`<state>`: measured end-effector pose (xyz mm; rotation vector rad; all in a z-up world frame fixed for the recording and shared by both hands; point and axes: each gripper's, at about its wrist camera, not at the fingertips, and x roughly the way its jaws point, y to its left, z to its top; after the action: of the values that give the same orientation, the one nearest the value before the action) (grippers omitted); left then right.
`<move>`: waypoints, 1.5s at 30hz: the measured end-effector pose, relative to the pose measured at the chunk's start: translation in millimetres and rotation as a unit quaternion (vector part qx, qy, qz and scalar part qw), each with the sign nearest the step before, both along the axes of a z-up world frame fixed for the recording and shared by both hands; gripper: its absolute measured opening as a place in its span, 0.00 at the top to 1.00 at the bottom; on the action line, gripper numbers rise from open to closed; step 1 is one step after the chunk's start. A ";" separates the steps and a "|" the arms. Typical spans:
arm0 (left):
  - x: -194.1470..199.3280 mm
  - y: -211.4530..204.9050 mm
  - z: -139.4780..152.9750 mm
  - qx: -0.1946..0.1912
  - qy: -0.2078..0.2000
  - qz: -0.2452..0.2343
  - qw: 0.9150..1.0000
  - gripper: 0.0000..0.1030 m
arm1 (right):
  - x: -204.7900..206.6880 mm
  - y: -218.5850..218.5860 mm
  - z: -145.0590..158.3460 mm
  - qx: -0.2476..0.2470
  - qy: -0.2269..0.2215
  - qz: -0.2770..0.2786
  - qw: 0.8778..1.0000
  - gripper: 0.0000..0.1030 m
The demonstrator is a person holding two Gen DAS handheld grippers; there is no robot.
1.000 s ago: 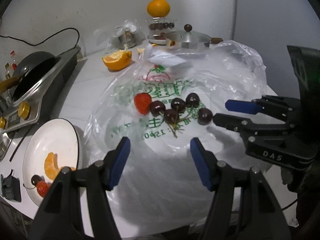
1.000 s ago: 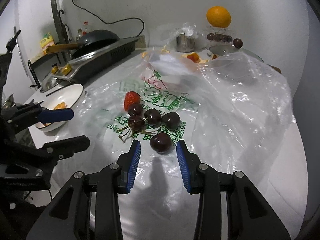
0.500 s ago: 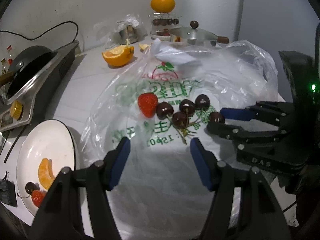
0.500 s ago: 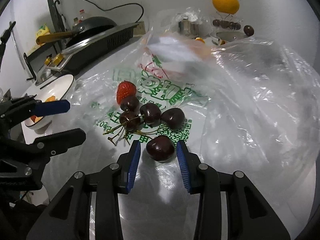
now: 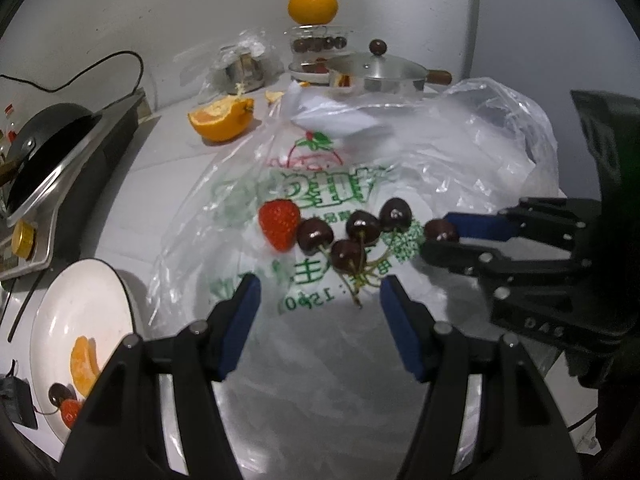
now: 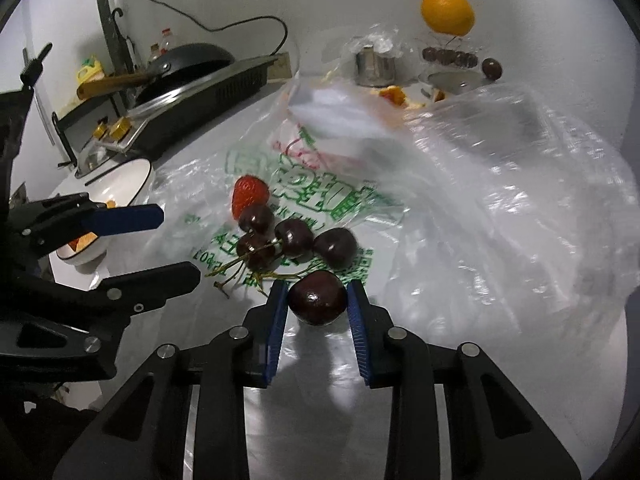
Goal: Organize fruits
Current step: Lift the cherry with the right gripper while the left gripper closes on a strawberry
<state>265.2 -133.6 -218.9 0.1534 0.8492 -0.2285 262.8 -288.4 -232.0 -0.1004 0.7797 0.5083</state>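
Note:
A lone dark cherry (image 6: 317,300) lies on a printed plastic bag (image 6: 460,216). My right gripper (image 6: 317,300) straddles it with jaws closing, and both blue pads meet its sides. In the left wrist view the same cherry (image 5: 441,230) sits at the tips of the right gripper (image 5: 440,238). Beyond it lie three stemmed cherries (image 6: 288,236) and a strawberry (image 6: 250,194). My left gripper (image 5: 320,300) hovers open over the bag, just short of the cherries (image 5: 352,236) and strawberry (image 5: 280,222), with nothing between its fingers.
A white plate (image 5: 80,304) at the left holds an orange segment, a cherry and a strawberry. A stove with a black pan (image 5: 44,148) stands behind it. At the back are a half orange (image 5: 222,120), a lidded pot (image 5: 376,72) and a whole orange (image 5: 313,4) on a glass stand.
The right gripper moved forward until the lone cherry sat between its pads, then its jaws narrowed onto it. The left gripper drifted slightly toward the fruit and stayed open.

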 end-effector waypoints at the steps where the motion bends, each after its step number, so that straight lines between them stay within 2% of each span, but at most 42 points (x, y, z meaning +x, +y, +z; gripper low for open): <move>1: 1.8 0.2 0.8 0.000 -0.001 0.001 1.000 0.38 | 0.2 -2.3 2.1 0.002 -0.003 -0.003 1.000 0.69; 13: 39.2 4.5 7.9 0.001 -0.015 0.009 1.000 0.38 | 12.7 -20.1 21.7 0.022 -0.026 -0.026 0.999 0.69; 29: 83.8 12.1 -12.1 -0.040 0.016 0.029 0.999 0.39 | 32.0 -13.6 20.7 0.033 -0.031 -0.008 0.999 0.69; 32: 91.1 13.3 -15.6 -0.047 0.023 0.035 0.998 0.46 | 34.7 -14.5 20.3 0.033 -0.032 -0.006 0.999 0.69; 39: 101.2 17.2 -25.7 -0.054 0.043 0.048 0.996 0.53 | 38.7 -16.6 21.7 0.034 -0.037 -0.004 0.999 0.69; 45: 105.7 20.6 -31.2 -0.076 0.053 0.053 0.994 0.58 | 38.5 -17.4 20.5 0.035 -0.037 -0.005 0.999 0.69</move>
<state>370.9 -113.0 -250.0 -0.0469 0.9388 -0.2029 301.3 -305.8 -211.5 -0.0502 0.6898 0.5185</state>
